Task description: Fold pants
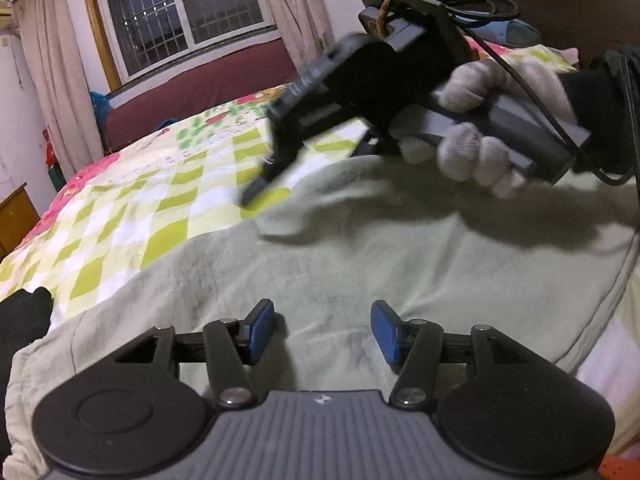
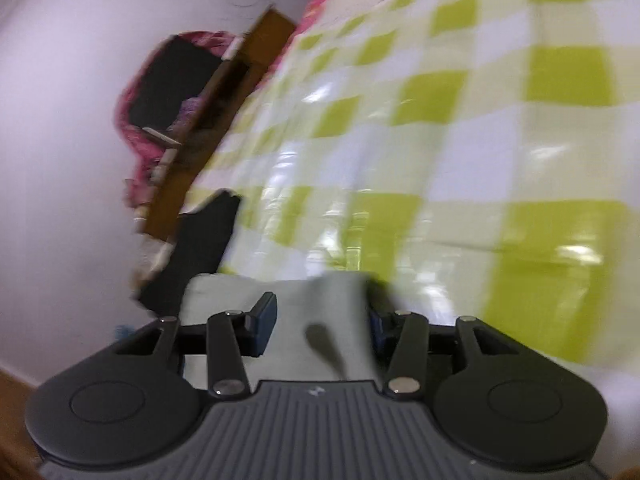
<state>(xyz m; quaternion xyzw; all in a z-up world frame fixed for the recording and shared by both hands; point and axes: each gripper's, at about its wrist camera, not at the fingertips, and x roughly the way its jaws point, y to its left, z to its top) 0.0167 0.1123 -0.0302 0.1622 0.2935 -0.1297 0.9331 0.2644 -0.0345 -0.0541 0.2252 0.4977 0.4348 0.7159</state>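
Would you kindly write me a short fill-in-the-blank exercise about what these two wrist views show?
1. The pale green pants lie on a checked bedspread of white and ____ squares.
2. The left gripper hovers above the pants with its jaws ____.
3. The hand holding the right gripper wears a ____ glove.
4. Behind the bed, the window is flanked by ____.

Missing words: green; open; grey; curtains

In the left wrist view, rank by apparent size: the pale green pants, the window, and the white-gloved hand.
1. Pale green pants, largest by far, though nearest the camera.
2. Window.
3. White-gloved hand holding the right hand-held gripper; blurred, so its outline is rough.
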